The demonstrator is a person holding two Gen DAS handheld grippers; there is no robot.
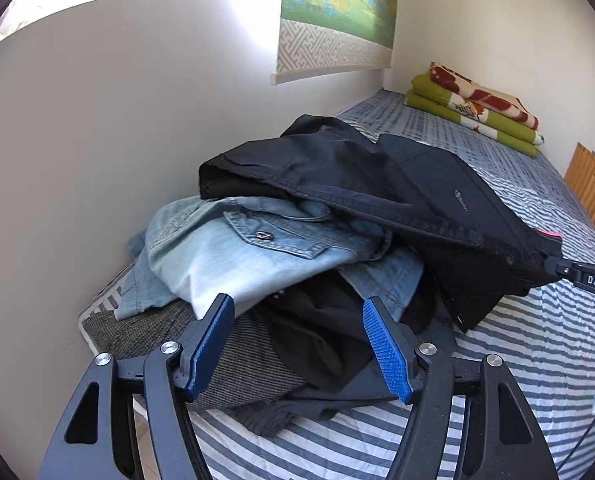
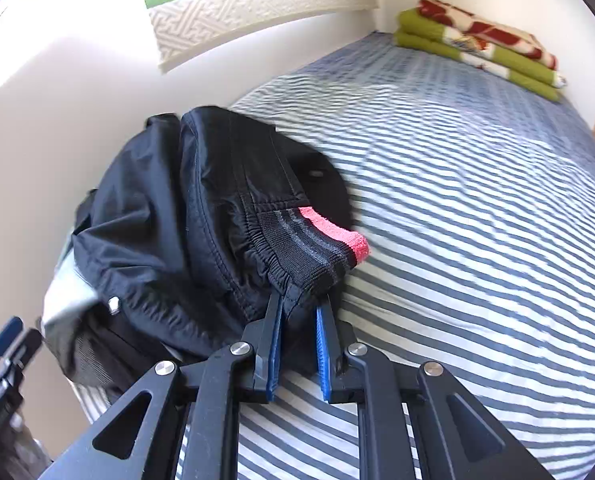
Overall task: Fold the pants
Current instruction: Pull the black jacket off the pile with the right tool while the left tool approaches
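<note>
Right gripper (image 2: pixel 299 308) is pinched nearly closed on the waistband of the black pants (image 2: pixel 201 216), which lie on top of the clothes pile (image 1: pixel 257 264), by the wall. Left gripper (image 1: pixel 297 328) hovers half-open over the pile, holding nothing. Risk: the single-corner grip may slip, or drag the jeans (image 1: pixel 237 256) beneath the pants along.

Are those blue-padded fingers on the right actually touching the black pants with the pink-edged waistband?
Touching. The right wrist view shows the right gripper pinching the black pants just below the waistband.
</note>
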